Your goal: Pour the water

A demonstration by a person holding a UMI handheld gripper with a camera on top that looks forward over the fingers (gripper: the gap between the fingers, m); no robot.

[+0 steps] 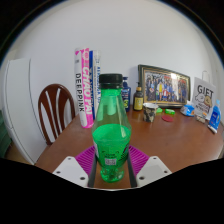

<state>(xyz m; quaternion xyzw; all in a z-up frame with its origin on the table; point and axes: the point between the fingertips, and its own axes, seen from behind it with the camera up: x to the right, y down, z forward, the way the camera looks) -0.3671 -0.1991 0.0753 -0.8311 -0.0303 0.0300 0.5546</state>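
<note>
A green plastic bottle (111,135) with a dark cap stands upright, held between the two fingers of the gripper (111,165). The jaws are closed partway, their pink pads (88,160) pressing the bottle's lower half from both sides. The bottle sits above the near edge of a wooden desk (170,138). Beyond it, tall boxes (86,87) stand against the white wall. To their right a small dark bottle (126,96) stands, then a framed picture (164,85) leans on the wall, with a cup (149,112) in front of it. A wooden chair (52,106) stands beside the desk's far end.
</note>
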